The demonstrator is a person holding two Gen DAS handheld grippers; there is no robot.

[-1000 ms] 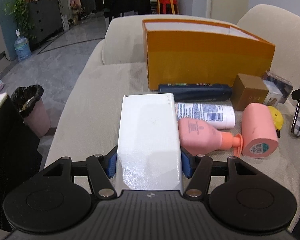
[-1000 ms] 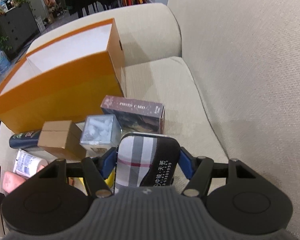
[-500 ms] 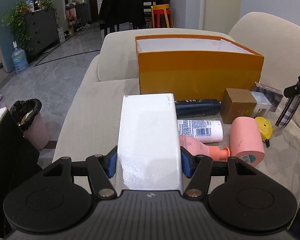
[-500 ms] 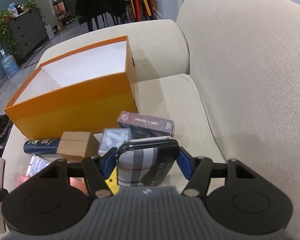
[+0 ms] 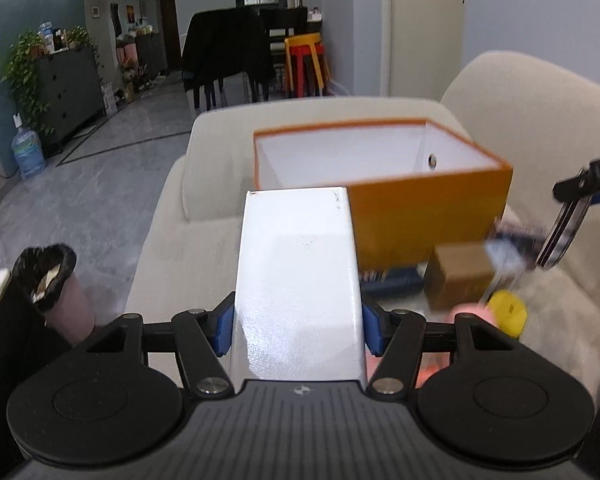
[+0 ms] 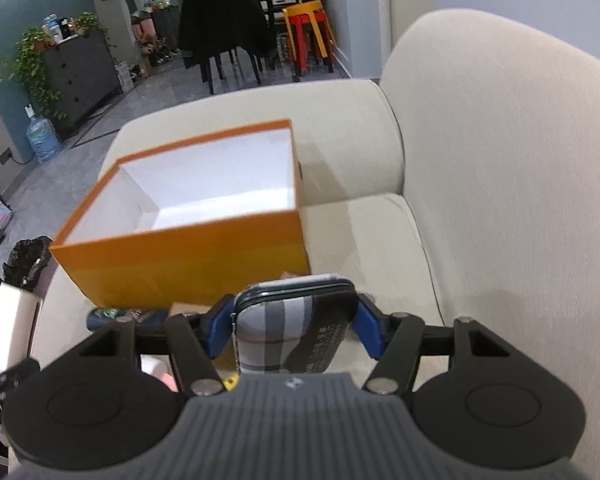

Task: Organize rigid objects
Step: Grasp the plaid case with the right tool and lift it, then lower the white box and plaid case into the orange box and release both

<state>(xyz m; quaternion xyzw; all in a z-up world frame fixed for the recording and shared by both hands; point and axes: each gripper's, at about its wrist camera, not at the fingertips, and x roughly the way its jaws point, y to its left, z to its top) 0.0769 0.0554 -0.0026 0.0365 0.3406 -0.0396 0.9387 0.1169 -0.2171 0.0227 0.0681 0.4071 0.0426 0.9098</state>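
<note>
1. The left gripper (image 5: 298, 332) pinches a long white cardboard box (image 5: 298, 280).
2. The right gripper (image 6: 294, 330) pinches a grey checked zip case (image 6: 292, 332).
3. The big orange cardboard box with white inside (image 6: 188, 256) sits ahead of both grippers on the sofa and looks empty, so nothing is put away yet.
4. A small brown box (image 5: 458, 276) and a yellow round thing (image 5: 506, 312) wait below, right of the left gripper.

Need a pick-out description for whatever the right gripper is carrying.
Start at the beige sofa and find the open orange box on its seat. In front of it, the right gripper grips a plaid zip case, the only grey-checked item; its neighbours are plain.
</note>
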